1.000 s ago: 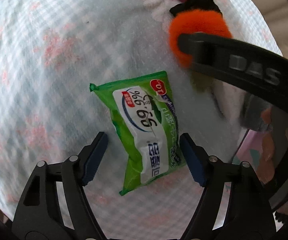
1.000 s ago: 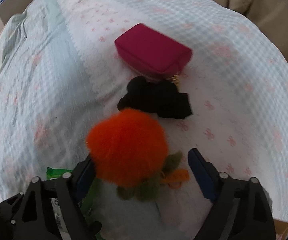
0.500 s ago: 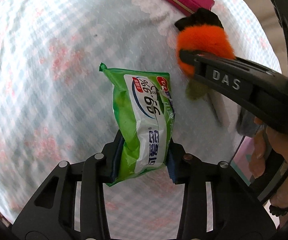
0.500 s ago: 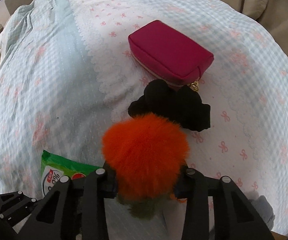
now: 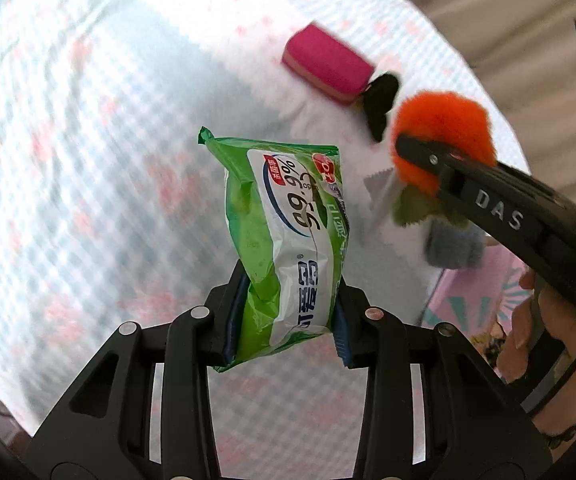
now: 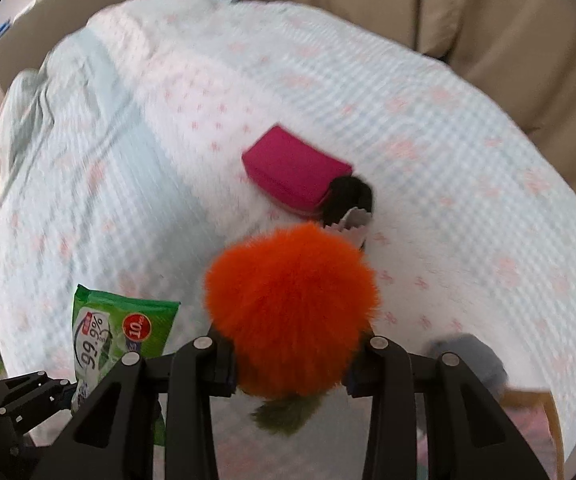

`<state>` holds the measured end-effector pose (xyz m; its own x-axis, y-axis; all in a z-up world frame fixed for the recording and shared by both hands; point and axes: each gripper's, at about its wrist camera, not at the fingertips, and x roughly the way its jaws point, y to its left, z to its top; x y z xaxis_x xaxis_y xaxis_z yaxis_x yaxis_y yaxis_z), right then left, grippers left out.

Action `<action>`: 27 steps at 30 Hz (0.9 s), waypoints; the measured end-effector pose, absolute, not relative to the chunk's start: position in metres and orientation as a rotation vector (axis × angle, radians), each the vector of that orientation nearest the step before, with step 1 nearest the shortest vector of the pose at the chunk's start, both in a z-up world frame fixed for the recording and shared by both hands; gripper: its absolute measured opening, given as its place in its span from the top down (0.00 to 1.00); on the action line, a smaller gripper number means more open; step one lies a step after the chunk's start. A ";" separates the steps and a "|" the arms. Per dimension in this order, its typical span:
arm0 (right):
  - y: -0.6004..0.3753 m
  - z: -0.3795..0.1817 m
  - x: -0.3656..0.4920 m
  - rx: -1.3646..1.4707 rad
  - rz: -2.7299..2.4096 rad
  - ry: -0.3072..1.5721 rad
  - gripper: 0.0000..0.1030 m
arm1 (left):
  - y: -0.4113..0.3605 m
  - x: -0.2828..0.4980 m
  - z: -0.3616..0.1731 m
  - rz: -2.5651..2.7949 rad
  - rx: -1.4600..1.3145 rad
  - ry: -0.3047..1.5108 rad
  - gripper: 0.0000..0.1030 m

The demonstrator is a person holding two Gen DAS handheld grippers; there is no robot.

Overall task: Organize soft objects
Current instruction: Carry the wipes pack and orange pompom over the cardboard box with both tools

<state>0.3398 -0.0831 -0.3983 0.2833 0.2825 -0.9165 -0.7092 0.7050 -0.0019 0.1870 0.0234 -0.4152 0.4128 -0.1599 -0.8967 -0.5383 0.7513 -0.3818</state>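
Observation:
My left gripper (image 5: 288,316) is shut on a green wet-wipes pack (image 5: 288,232) and holds it lifted above the bed. The pack also shows in the right wrist view (image 6: 115,332). My right gripper (image 6: 290,368) is shut on a fluffy orange pom-pom with green leaves (image 6: 292,312), also raised off the bed; in the left wrist view the pom-pom (image 5: 442,136) sits at the right. A magenta pouch (image 6: 296,172) and a black soft item (image 6: 348,196) lie on the bedspread behind it.
The bed (image 6: 167,128) has a pale checked cover with pink bows. A grey soft item (image 5: 454,244) lies near the bed's right edge. A beige sofa (image 6: 488,20) stands behind the bed. A pink patterned surface (image 5: 484,296) lies below the edge.
Both grippers closed on their objects, the left on the wipes pack and the right on the pom-pom, and lifted them up and back from the bed.

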 end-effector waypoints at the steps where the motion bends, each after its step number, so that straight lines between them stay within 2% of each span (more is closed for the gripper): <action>1: -0.088 -0.386 0.336 -0.433 0.676 1.085 0.67 | 0.025 0.182 -0.405 0.253 -0.704 1.131 0.68; 15: -0.151 -0.237 0.263 -0.182 0.441 0.952 0.67 | 0.024 0.156 -0.269 0.033 -0.508 1.012 0.68; 22: -0.198 -0.188 0.223 -0.096 0.340 0.885 0.67 | -0.016 0.171 -0.221 -0.092 -0.410 0.961 0.68; 27: -0.241 -0.171 0.205 -0.047 0.290 0.863 0.67 | -0.072 0.172 -0.196 -0.162 -0.356 0.939 0.68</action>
<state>0.2052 -0.2414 -0.1709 0.6139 0.2322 -0.7545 -0.2702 0.9598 0.0756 0.1718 -0.0720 -0.1962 0.5836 -0.2888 -0.7589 -0.0173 0.9300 -0.3672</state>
